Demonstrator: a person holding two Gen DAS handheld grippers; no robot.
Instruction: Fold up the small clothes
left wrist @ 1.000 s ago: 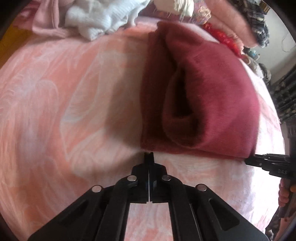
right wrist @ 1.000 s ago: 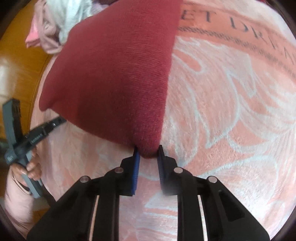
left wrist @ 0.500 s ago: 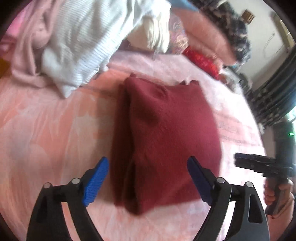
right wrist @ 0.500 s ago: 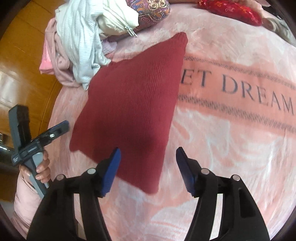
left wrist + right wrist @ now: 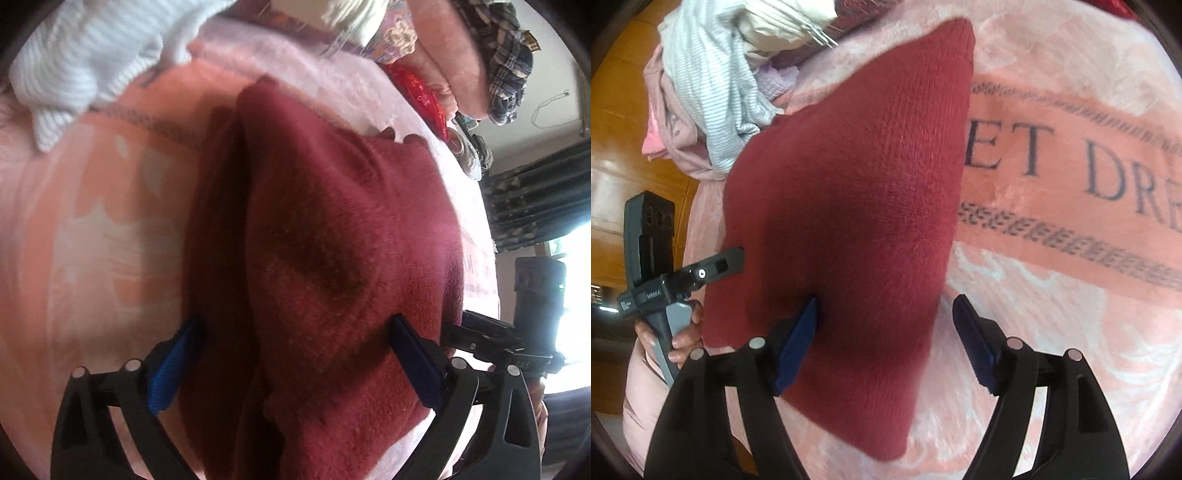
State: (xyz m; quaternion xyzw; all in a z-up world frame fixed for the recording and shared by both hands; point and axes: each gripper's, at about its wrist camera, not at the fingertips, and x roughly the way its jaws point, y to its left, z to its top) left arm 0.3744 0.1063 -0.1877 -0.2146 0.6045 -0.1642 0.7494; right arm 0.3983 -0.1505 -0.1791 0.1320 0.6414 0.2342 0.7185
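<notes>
Both tools have dropped closer to the folded maroon garment lying on the pink blanket near its left edge; left tool and right tool hang spread wide, holding nothing. Pressing unevenly could likely reopen its loose side layers

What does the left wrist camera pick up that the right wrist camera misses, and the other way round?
Only the left view shows the dark curtain, the plaid cloth and the sweater's layered folded edge. Only the right view shows the blanket lettering and the wooden floor. Both show the folded maroon sweater on the pink blanket, the striped white garment, and both hand-held grippers, left and right, open over the sweater.
</notes>
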